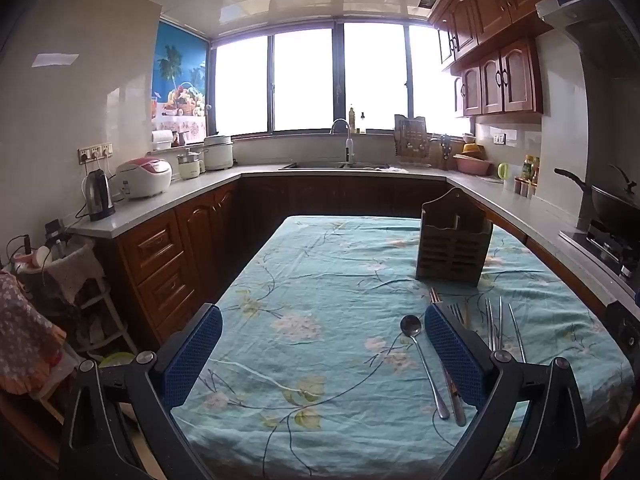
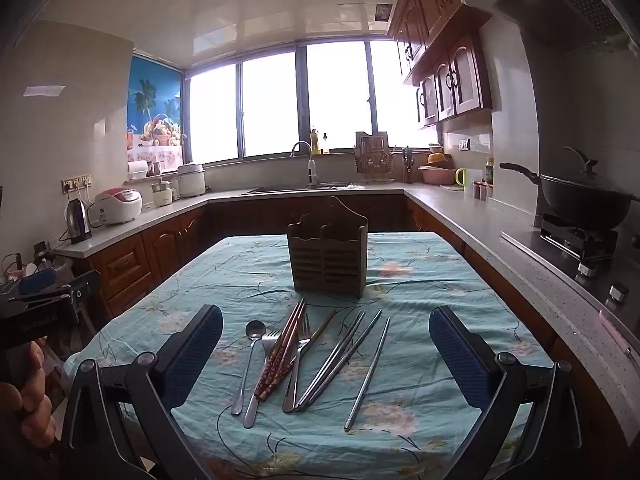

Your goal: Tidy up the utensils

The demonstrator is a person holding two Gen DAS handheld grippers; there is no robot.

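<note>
A brown wooden utensil holder [image 2: 327, 258] stands upright on the teal floral tablecloth [image 2: 420, 292]. Lying loose in front of it are a spoon [image 2: 250, 360], two forks [image 2: 301, 354], red-brown wooden chopsticks [image 2: 282, 352] and several metal chopsticks [image 2: 340, 356]. My right gripper [image 2: 326, 354] hovers open above them, touching none. My left gripper [image 1: 324, 356] is open over bare cloth, left of the spoon [image 1: 424, 360]. Its right finger [image 1: 456, 356] hides part of a fork. The holder [image 1: 454, 240] stands far right, with metal chopsticks [image 1: 496, 328] in front of it.
Counters wrap around the room, with a kettle [image 1: 98, 196] and a rice cooker [image 1: 144, 176] on the left. A sink [image 1: 340, 166] lies under the window. A wok on the stove [image 2: 580, 200] is at the right. A hand [image 2: 24, 400] holds the left gripper at the edge.
</note>
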